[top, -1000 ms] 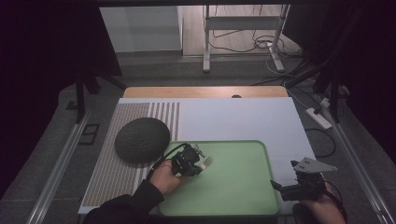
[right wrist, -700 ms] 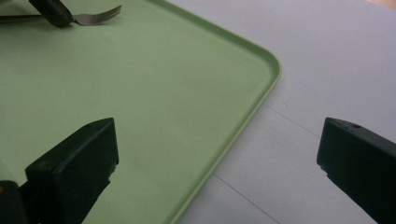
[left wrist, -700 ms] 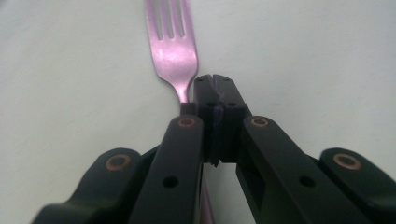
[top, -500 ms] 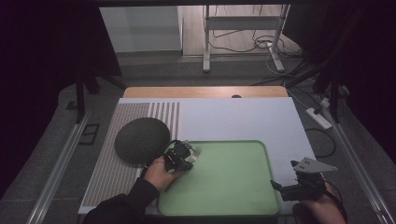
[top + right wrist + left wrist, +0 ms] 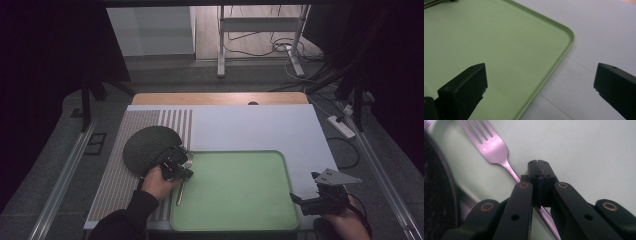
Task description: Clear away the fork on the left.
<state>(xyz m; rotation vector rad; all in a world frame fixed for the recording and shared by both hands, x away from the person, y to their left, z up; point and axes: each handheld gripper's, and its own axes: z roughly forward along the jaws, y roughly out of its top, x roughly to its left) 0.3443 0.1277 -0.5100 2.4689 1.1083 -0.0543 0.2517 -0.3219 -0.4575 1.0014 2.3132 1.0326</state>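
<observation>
A metal fork [image 5: 495,146] points its tines away from me, and my left gripper [image 5: 539,166] is shut on its handle. From the high view, the left gripper [image 5: 184,161] sits at the top left corner of the green tray [image 5: 235,152], right beside a dark round plate [image 5: 149,146]. The fork's handle [image 5: 179,194] trails down along the tray's left rim. The plate's edge [image 5: 439,202] is at the left of the left gripper view. My right gripper [image 5: 300,201] stays open and holds nothing at the tray's lower right corner, its jaws wide apart over the tray rim [image 5: 554,67].
A white mat [image 5: 250,125] with a striped left part [image 5: 120,180] covers the table under the tray. A power strip [image 5: 341,126] lies off the table's right side. Beyond the wooden far edge [image 5: 220,98] stand a frame and loose cables.
My left gripper has carried the fork to the left, from inside the tray to its left edge beside the dark plate. The right gripper has stayed where it was.
</observation>
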